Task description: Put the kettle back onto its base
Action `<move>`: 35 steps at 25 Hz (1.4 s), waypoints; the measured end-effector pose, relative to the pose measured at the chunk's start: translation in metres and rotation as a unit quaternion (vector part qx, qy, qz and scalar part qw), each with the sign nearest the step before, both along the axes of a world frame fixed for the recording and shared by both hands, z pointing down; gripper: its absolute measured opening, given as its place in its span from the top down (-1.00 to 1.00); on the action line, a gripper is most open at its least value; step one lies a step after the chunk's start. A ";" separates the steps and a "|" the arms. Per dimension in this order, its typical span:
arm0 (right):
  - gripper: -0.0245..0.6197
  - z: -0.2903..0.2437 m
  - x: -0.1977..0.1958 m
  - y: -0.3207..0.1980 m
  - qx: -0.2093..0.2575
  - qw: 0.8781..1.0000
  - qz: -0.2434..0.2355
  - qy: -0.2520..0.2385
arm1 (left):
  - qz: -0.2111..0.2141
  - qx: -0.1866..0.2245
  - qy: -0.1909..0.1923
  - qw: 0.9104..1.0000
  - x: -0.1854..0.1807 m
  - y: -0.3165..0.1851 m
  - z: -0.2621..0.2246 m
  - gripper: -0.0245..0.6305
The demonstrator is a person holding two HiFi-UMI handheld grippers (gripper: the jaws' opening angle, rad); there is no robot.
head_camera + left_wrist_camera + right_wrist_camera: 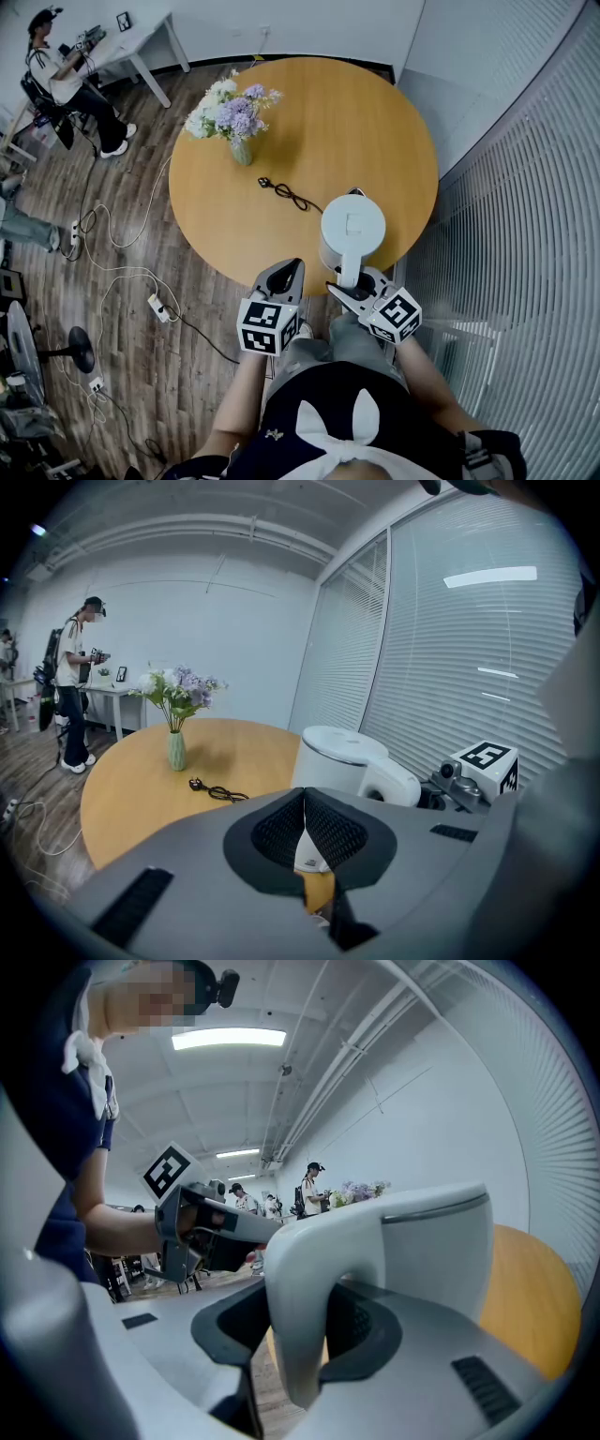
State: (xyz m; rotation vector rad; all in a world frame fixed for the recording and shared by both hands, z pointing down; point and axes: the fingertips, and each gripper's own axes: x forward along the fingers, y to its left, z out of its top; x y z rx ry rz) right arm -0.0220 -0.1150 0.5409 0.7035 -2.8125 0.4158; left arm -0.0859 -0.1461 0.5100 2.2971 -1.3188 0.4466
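the right gripper (349,289) is clamping the kettle (352,225) by its handle at the near right edge of the worktop (309,122). the left gripper (292,269) is idling, jaws together. the base is not showing, so an off-centre lowering is risking a tip over that edge.

White kettle (352,225), cylindrical, flat lid shut, upright. It is at the near right edge of the round wooden table (375,122). Its broad looped handle points outward past that edge. The underside is hidden.
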 end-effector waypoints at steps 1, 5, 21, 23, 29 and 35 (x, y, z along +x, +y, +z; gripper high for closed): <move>0.47 0.002 0.000 0.001 0.003 1.000 0.000 0.003 | 0.001 -0.001 0.000 1.000 0.001 0.000 0.000 0.85; 0.47 0.006 -0.003 0.007 0.020 1.000 -0.005 0.013 | 0.004 -0.003 0.000 1.000 0.002 0.001 0.002 0.85; 0.47 0.006 0.001 0.011 0.032 0.999 -0.005 0.008 | 0.044 -0.011 0.004 0.999 0.028 0.020 0.001 0.85; 0.47 0.007 0.002 0.012 0.029 1.000 0.000 0.007 | 0.050 -0.013 0.005 0.999 0.032 0.024 0.001 0.85; 0.32 0.050 0.009 0.022 -0.066 0.998 0.022 0.009 | 0.060 -0.018 -0.001 0.998 0.036 0.033 0.006 0.85; 0.27 0.055 0.031 0.022 -0.102 0.991 0.085 -0.016 | 0.061 -0.025 -0.007 0.998 0.034 0.038 0.012 0.85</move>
